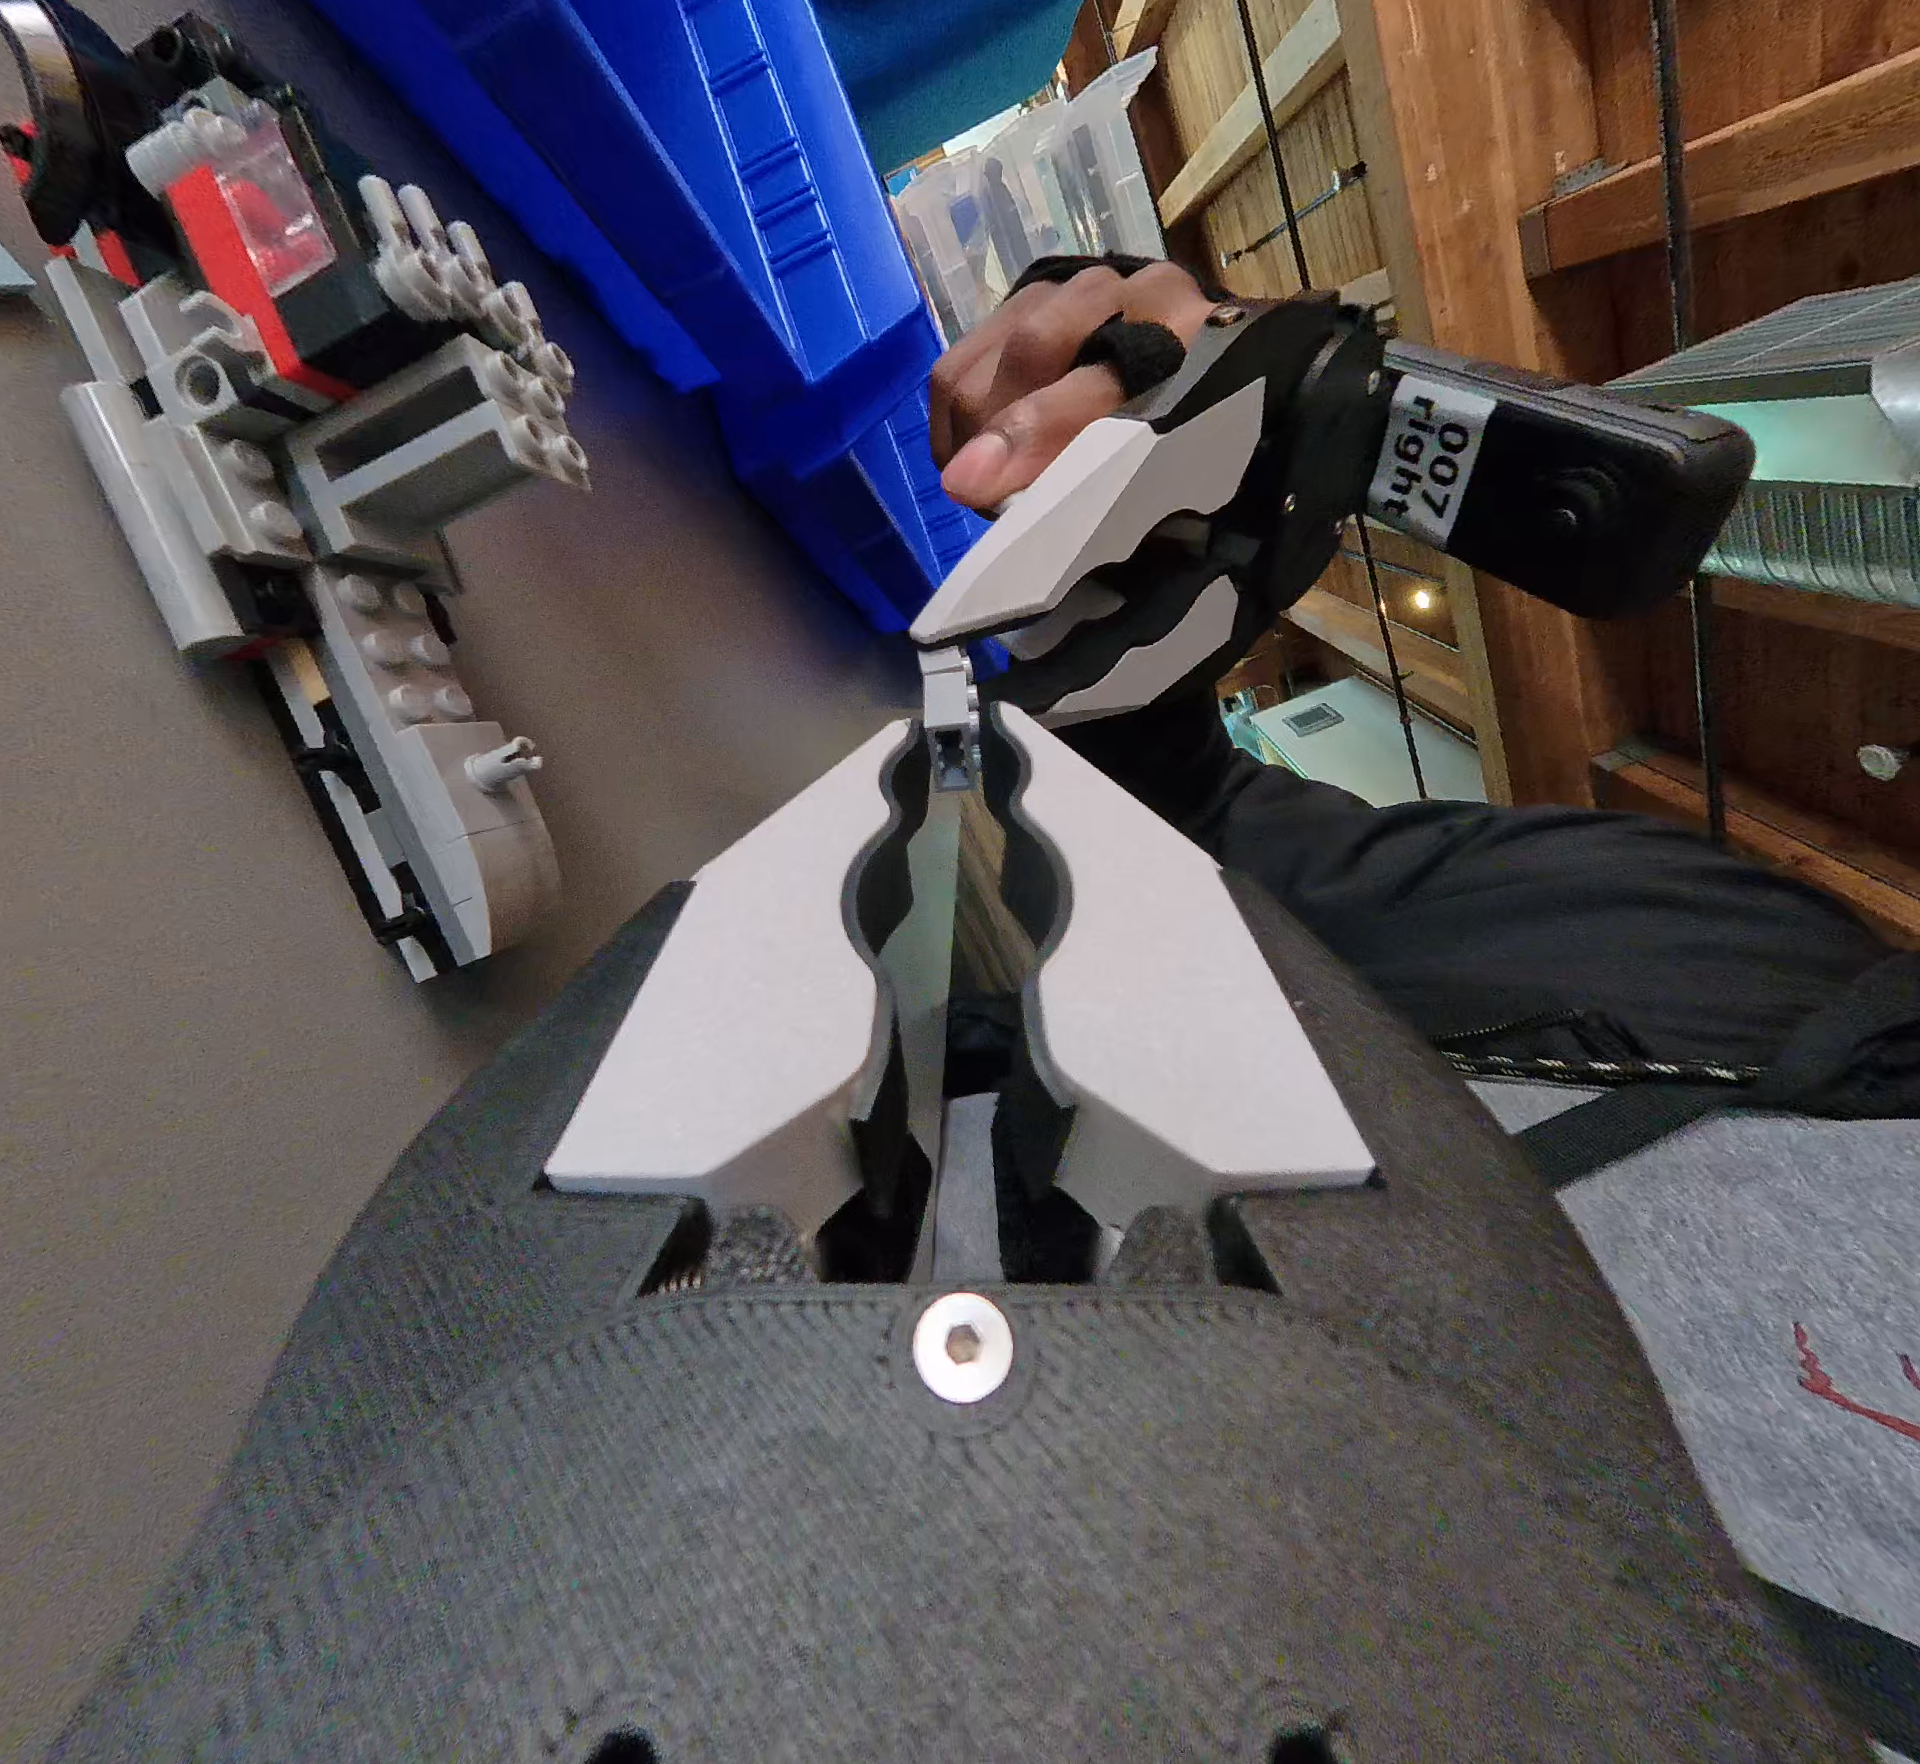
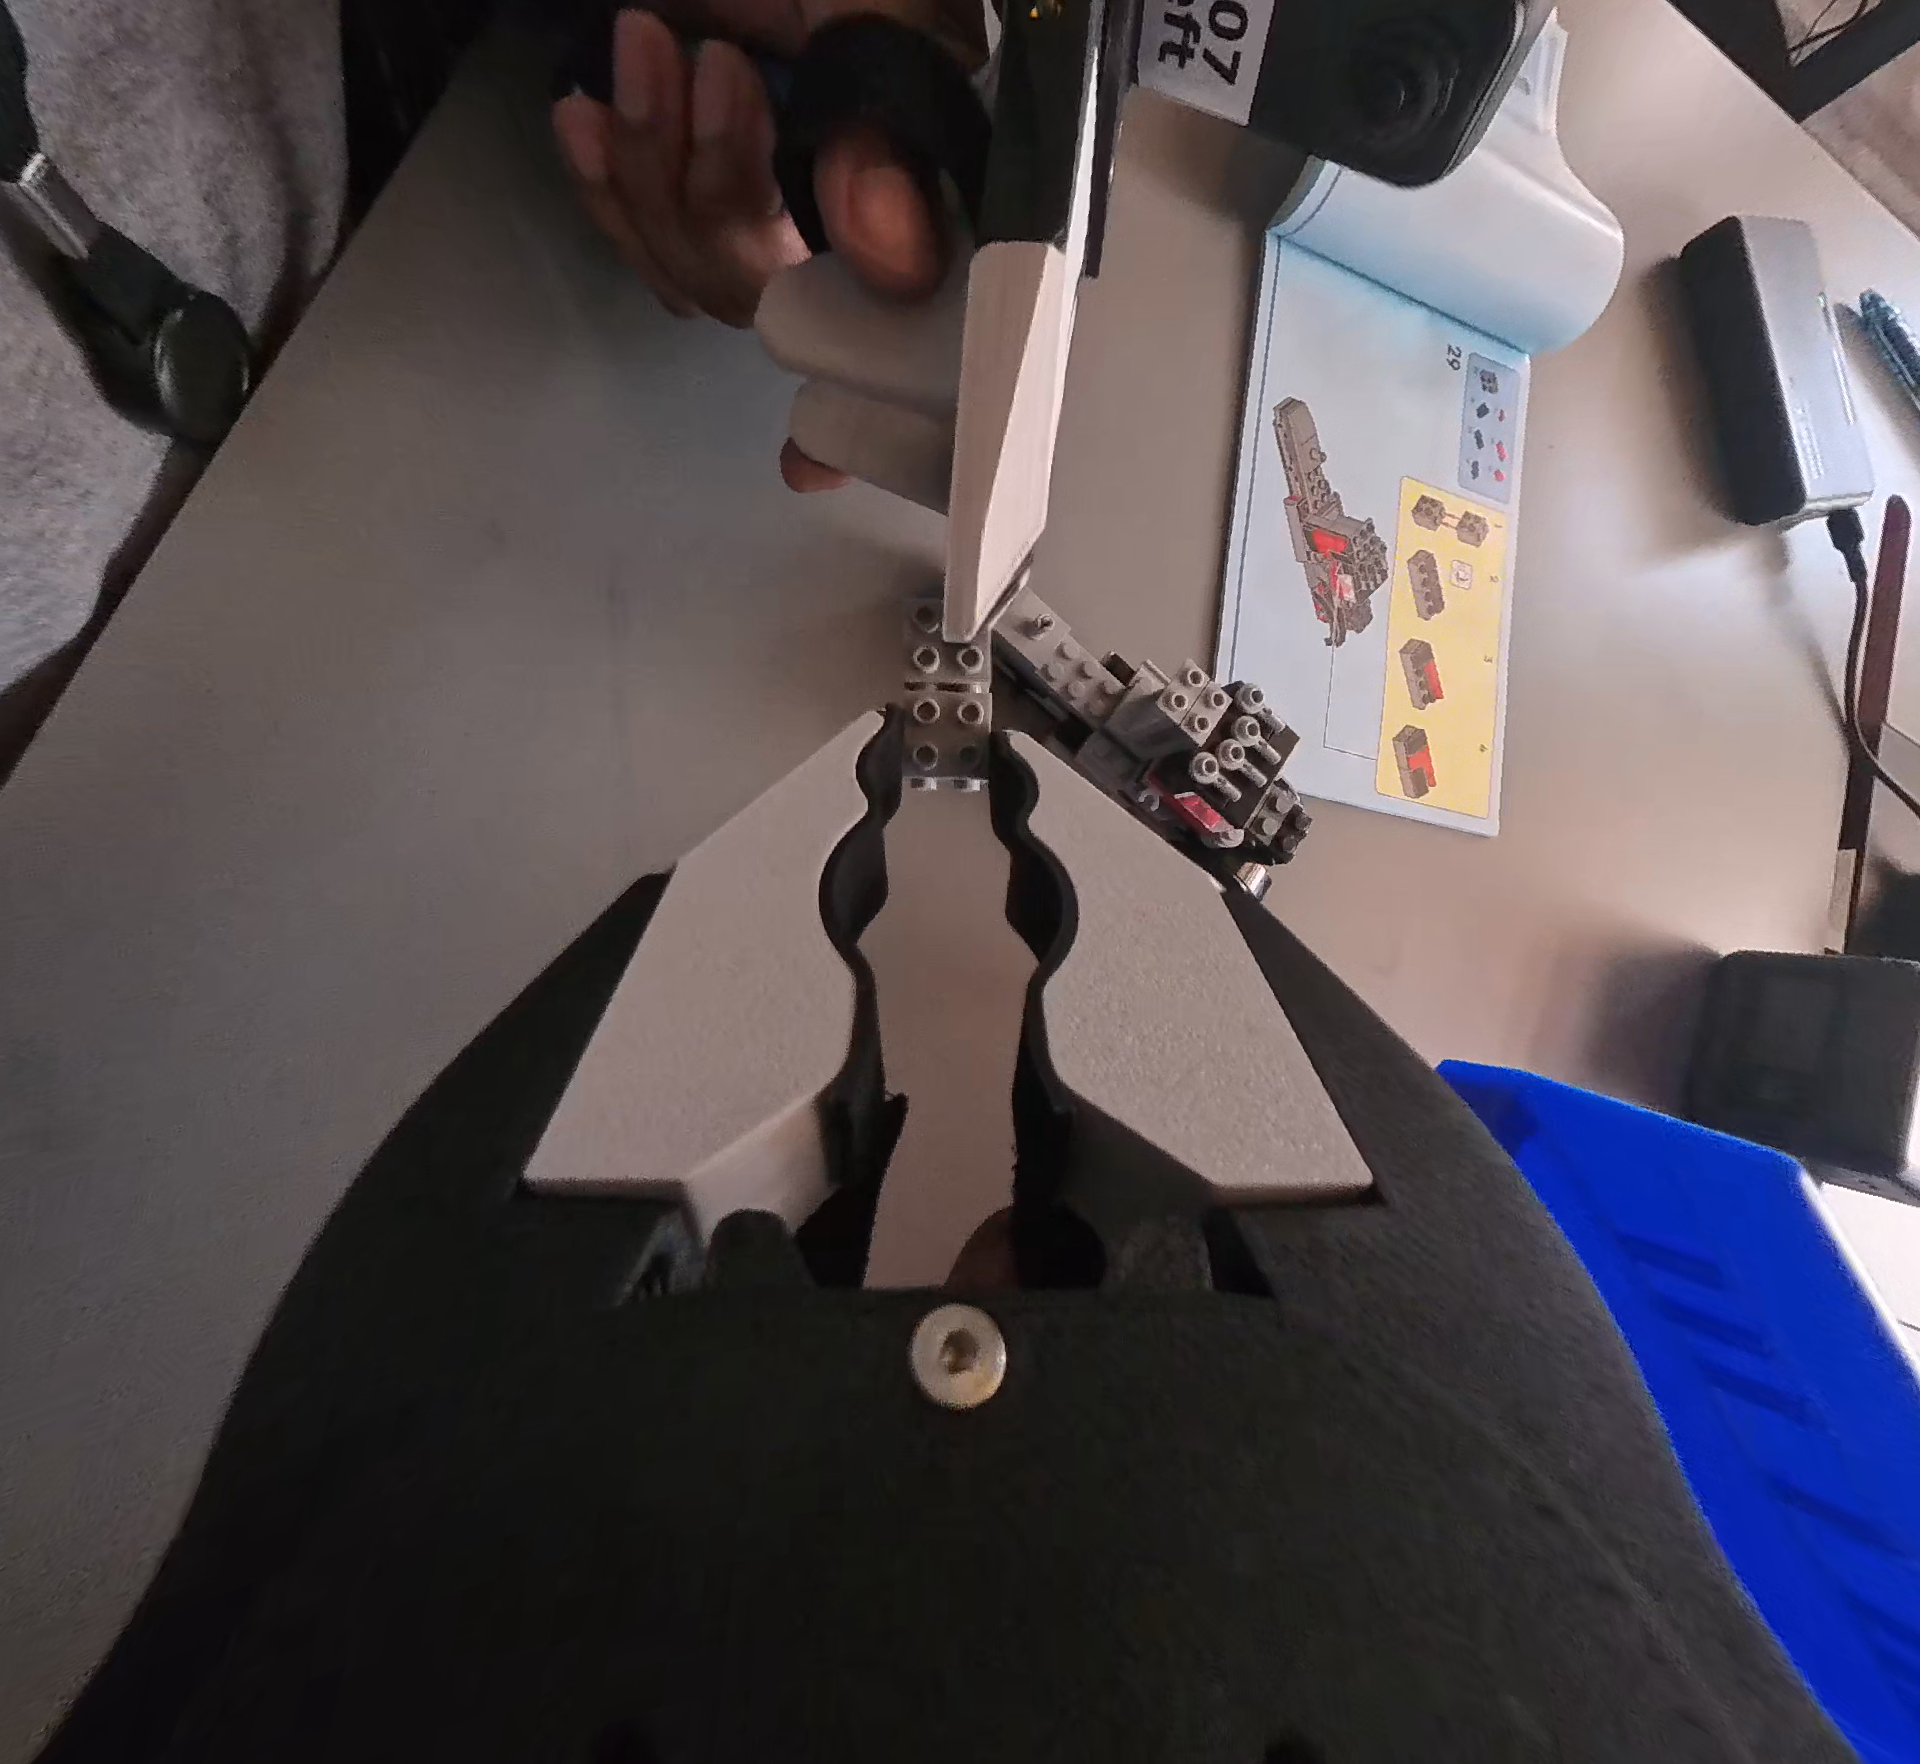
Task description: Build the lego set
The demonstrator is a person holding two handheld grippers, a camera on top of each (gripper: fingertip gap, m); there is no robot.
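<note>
Both tongs, left (image 1: 951,748) and right (image 2: 943,738), are pinched on a small grey brick piece (image 2: 945,696); the half-built model (image 1: 312,488) is left unfinished on the table (image 1: 644,634).

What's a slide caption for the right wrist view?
Both grippers pinch a small grey brick assembly above the table.

Both grippers: blk printed bodies, lt-grey wavy-edged fingers (image 1: 748,966), silver hex screw (image 1: 962,1347); blk sleeve (image 1: 1507,914).

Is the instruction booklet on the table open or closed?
Open: the booklet lies flat on the table, one page of drawings facing up, earlier pages curled back.
</note>
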